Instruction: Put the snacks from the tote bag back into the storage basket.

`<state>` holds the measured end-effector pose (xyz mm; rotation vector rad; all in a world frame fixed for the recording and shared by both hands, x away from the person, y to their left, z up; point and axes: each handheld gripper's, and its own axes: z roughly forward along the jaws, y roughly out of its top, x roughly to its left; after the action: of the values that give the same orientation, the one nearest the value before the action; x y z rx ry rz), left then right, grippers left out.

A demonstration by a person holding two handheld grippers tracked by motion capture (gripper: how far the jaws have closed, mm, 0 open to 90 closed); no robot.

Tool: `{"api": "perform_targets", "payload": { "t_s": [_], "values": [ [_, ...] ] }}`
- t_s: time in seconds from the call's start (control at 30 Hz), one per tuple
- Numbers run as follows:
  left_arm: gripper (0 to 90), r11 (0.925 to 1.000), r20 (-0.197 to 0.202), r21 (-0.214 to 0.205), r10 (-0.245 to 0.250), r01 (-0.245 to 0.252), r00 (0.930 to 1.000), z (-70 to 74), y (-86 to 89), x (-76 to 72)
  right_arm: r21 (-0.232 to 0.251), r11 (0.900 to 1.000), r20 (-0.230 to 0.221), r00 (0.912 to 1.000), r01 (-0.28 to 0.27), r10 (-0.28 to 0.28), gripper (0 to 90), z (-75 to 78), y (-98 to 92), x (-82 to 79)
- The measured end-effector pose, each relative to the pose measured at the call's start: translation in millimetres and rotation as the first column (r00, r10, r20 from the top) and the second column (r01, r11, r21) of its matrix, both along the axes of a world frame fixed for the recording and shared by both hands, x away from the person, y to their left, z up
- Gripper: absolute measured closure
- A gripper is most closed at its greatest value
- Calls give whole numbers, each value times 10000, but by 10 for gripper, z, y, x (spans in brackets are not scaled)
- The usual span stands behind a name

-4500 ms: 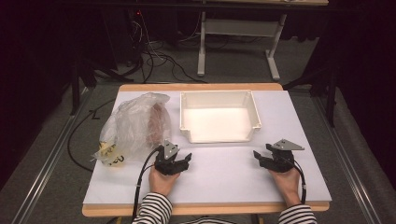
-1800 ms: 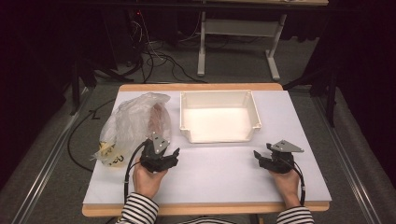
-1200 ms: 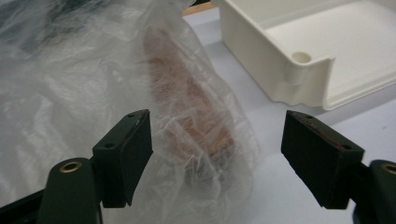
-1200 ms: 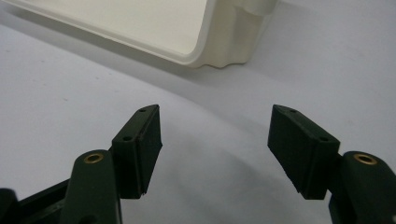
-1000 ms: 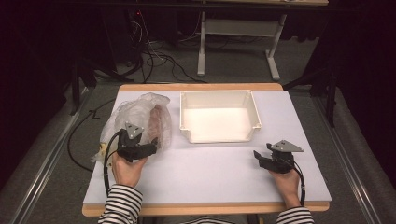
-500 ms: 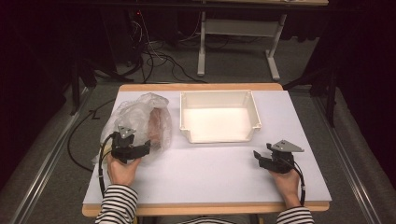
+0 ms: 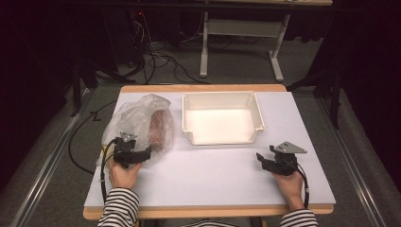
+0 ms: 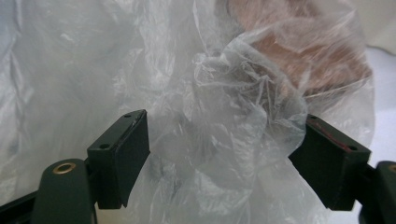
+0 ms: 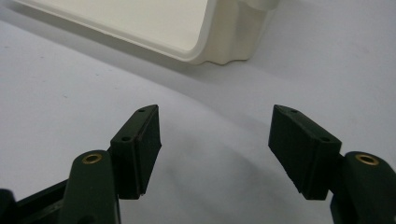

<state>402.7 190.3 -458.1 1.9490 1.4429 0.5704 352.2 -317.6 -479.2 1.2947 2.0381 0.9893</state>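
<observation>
1. The left gripper (image 8: 224, 154) has its 2 black jaws spread wide, with a bunched fold of the crinkled clear plastic bag (image 8: 219, 140) sitting between them; neither pad is pressed onto the film yet.
2. The bag (image 7: 137, 125) lies by the left edge of the white table surface (image 7: 213, 175), just left of the empty cream plastic bin (image 7: 222, 118), and holds a reddish-brown, block-like content (image 7: 158, 128) that cannot be made out clearly.
3. The step in hand appears to be the grasp of the bag. The next move likely calls for closing the jaws on the gathered fold rather than on the loose film beside it, which could slip out.
4. The left hand (image 7: 124, 172) comes in from the near edge, wrist low, and points its gripper (image 7: 146, 152) away and slightly right into the bag's near end.
5. The right gripper (image 9: 215, 154) also stands open and empty over bare surface, its jaws aimed toward the bin's near corner (image 9: 224, 42).
6. The right hand (image 7: 289, 182) rests near the near right corner, well apart from the bag.
</observation>
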Motion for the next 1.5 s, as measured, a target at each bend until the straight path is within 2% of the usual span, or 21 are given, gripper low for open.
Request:
{"api": "perform_targets", "payload": {
  "t_s": [0.03,0.1,0.23,0.43,0.63,0.7,0.73,0.77,0.8,1.0,1.03,1.07,1.1,1.27,1.37,1.5],
  "values": [
    [227,10000,0,0,0,0,10000,0,0,0,0,10000,0,10000,0,0,342,0,0,0],
    [227,9999,-240,143,28,-25,9997,-44,-4,15,9,10000,-26,10000,4,-4,342,0,0,1],
    [229,9998,-361,195,50,-43,9993,-81,-10,25,-8,10000,-90,10000,6,-6,341,-1,6,6],
    [256,9993,-732,342,-152,178,9972,-180,-22,14,-76,10000,-125,9999,7,-8,341,-3,14,9],
    [307,9984,-705,377,-402,429,9967,-174,-17,-24,-191,9998,-130,9999,-47,44,340,-6,17,18],
    [354,9974,-724,367,-587,615,9956,-164,-17,-38,-225,9997,-146,9999,-53,50,339,-7,19,22],
    [450,9952,-669,361,-887,912,9938,-157,-20,-58,-219,9998,-170,9998,-39,35,338,-8,20,22],
    [488,9952,-669,361,-887,912,9938,-157,-20,-58,-219,9998,-170,9998,-39,35,338,-8,20,22],
    [488,9934,-650,426,-1034,1063,9925,-151,-26,-67,-236,9997,-155,9999,-59,55,338,-8,19,23],
    [773,9848,-831,452,-1635,1677,9830,-120,-43,-82,-140,9999,-157,9999,-35,33,333,-7,16,18],
    [804,9839,-861,398,-1703,1742,9816,-118,-39,-78,-147,9999,-150,9999,-42,40,333,-7,14,21],
    [847,9821,-969,135,-1859,1881,9778,-114,-23,-76,-110,9999,-146,9999,-27,26,331,-6,13,17],
    [857,9821,-969,135,-1859,1881,9778,-114,-23,-76,-105,9999,-136,9999,-19,18,331,-6,13,15],
    [879,9737,-977,65,-2258,2275,9693,-105,-51,-138,-86,10000,-142,9999,-13,12,329,-2,11,11],
    [883,9679,-837,105,-2493,2511,9648,-108,-109,-218,-84,10000,-85,10000,-1,0,329,-4,12,10],
    [885,9645,-680,111,-2627,2640,9625,-107,-154,-282,-88,10000,-91,10000,15,-16,329,-4,15,7]
  ]
}}
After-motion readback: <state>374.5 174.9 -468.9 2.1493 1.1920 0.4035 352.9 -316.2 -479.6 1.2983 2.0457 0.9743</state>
